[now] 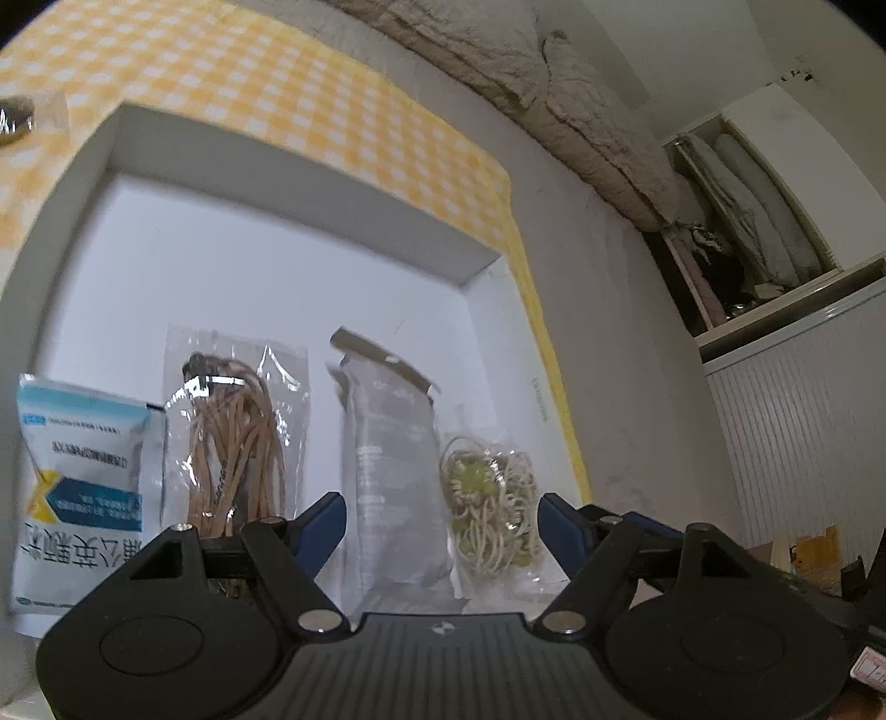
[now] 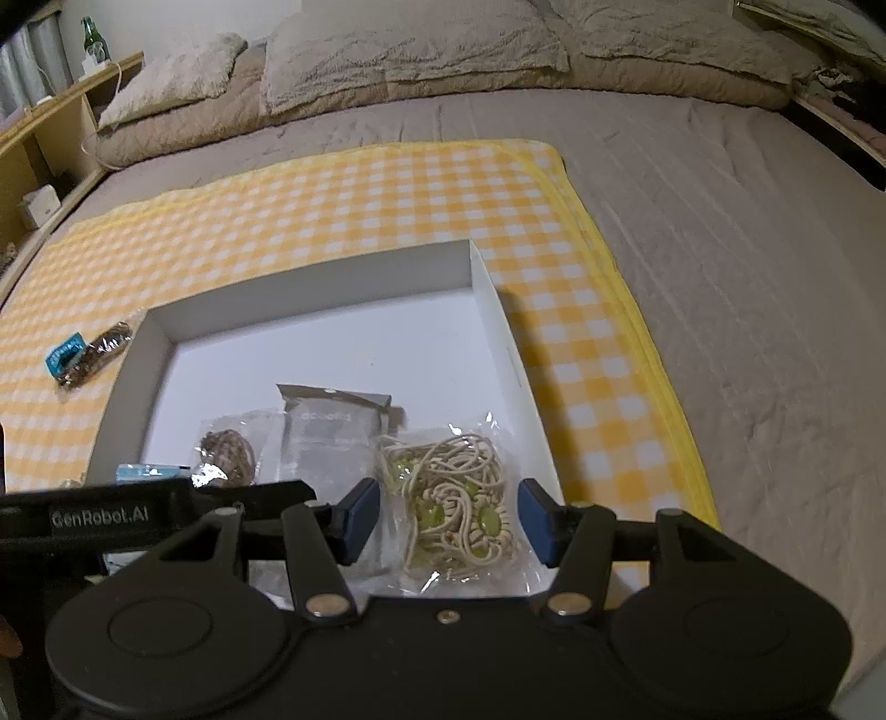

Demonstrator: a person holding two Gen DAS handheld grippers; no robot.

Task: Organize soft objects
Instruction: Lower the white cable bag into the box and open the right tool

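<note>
A white shallow box (image 2: 493, 293) lies on a yellow checked cloth (image 2: 332, 194) on a bed. In it lie a blue-white sachet (image 1: 77, 471), a clear bag of brown cords (image 1: 232, 432), a grey pouch (image 1: 387, 471) and a clear bag of cream and green cord (image 2: 459, 504). My left gripper (image 1: 443, 526) is open and empty over the grey pouch. My right gripper (image 2: 448, 520) is open and empty, its fingers either side of the cream cord bag. Outside the box, left of it, lie a small blue packet (image 2: 65, 354) and a clear bag of brown items (image 2: 102, 346).
Beige pillows and a quilt (image 2: 415, 55) lie at the bed's head. A wooden shelf (image 2: 50, 127) with a green bottle (image 2: 93, 39) stands at the left. An open wardrobe (image 1: 747, 221) stands beyond the bed in the left wrist view.
</note>
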